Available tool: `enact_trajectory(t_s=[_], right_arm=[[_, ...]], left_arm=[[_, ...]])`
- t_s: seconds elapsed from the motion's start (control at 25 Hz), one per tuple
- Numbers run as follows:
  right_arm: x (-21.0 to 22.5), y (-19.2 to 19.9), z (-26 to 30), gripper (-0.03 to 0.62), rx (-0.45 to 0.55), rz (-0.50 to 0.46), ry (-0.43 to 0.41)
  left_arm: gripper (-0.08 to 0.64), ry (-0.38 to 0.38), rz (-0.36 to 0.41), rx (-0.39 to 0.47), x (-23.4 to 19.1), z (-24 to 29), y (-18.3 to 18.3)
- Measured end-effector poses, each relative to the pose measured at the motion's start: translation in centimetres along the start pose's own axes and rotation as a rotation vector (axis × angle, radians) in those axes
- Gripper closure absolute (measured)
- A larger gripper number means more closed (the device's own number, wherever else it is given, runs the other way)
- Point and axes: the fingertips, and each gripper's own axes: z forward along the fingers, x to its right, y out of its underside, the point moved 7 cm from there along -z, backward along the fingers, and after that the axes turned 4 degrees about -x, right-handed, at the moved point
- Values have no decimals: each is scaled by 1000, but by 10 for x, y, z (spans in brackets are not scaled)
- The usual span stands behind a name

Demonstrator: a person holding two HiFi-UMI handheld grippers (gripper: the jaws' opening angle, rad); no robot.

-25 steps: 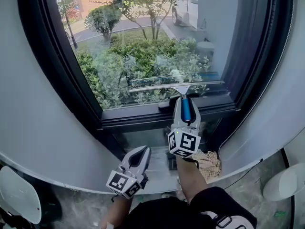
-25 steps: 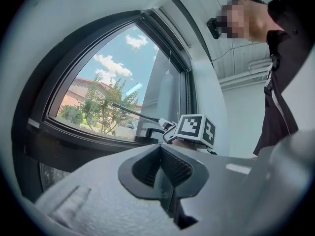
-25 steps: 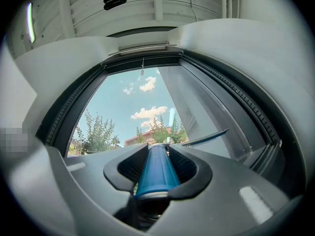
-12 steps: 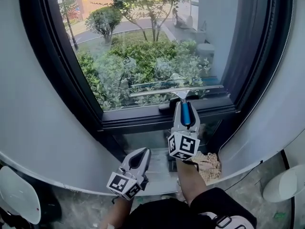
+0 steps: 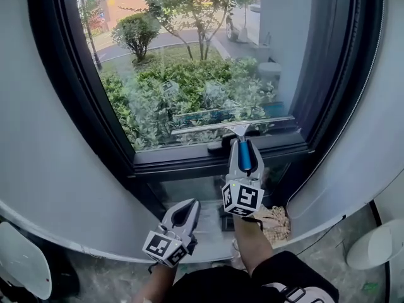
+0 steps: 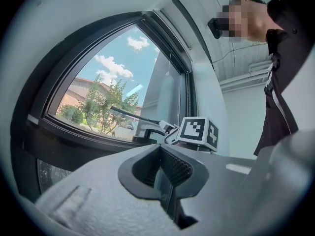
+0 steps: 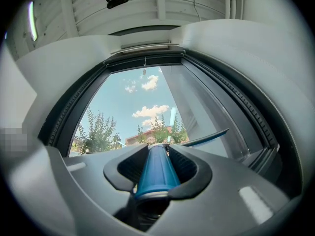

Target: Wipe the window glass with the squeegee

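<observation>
The right gripper (image 5: 241,144) is clamped on a squeegee (image 5: 235,127) with a blue handle and a long, thin metal blade. In the right gripper view its 2 jaws press on either side of the blue handle (image 7: 156,173). The blade lies just beyond this gripper's tips, nearly level, against the lowest part of the window glass (image 5: 189,62) and just above the dark window frame (image 5: 189,160). The left gripper (image 5: 190,203) hangs lower and to the left of the right one, well apart from the squeegee. Its 2 jaws are together with nothing between them. Through the glass ahead of both grippers are green shrubs, thin trees, a road, a parked car and an orange building under a blue sky with a few clouds. A pale grey curved wall (image 5: 50,137) flanks the frame to the left and right of the grippers. Below the right gripper, beside the person's forearm (image 5: 249,245), lies a crumpled beige cloth (image 5: 276,219). Further down is a speckled grey floor (image 5: 328,257), with 1 white rounded object (image 5: 22,267) far to the left and another (image 5: 372,245) far to the right.
</observation>
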Motion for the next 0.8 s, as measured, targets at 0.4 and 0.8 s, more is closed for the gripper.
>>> enact_trajectory(t_s=[0.4, 0.8], right_arm=[[11, -114, 47, 459, 267, -62, -35], [33, -215, 102, 459, 475, -36, -45]], left_arm=[[558, 31, 3, 60, 4, 5, -8], [558, 13, 34, 124, 4, 33, -24]])
